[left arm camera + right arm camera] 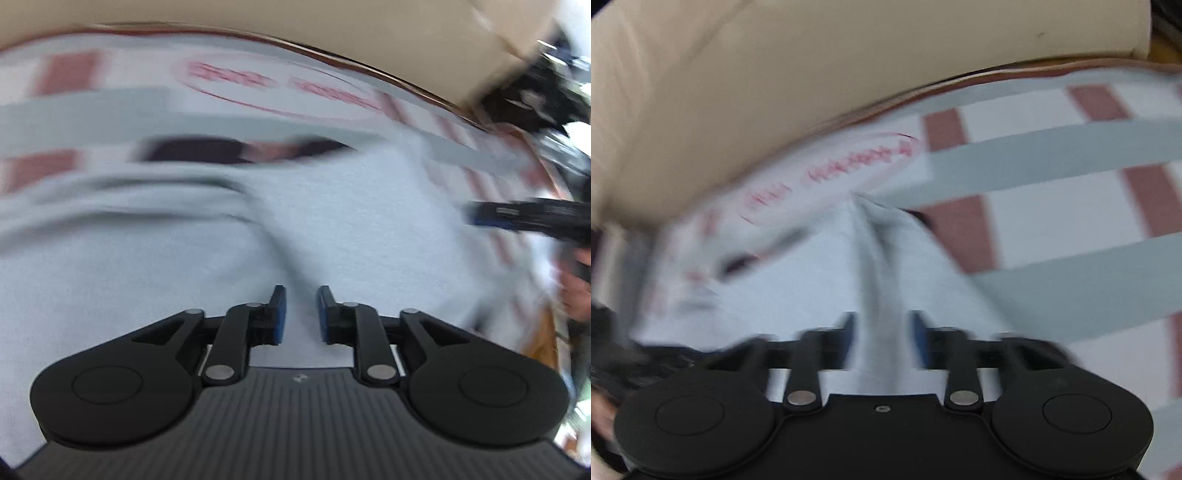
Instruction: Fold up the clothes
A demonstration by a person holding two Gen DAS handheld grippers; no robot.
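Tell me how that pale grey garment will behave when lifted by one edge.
The pale grey garment will probably droop and stretch: it already lies in soft ridges and creases. It looks light, a thin knit lying flat on the striped cloth. A pinched ridge may slide out of the right tool.

Red lettering (284, 86) on the striped cloth (1052, 158), motion-smeared, perhaps a logo, unreadable.
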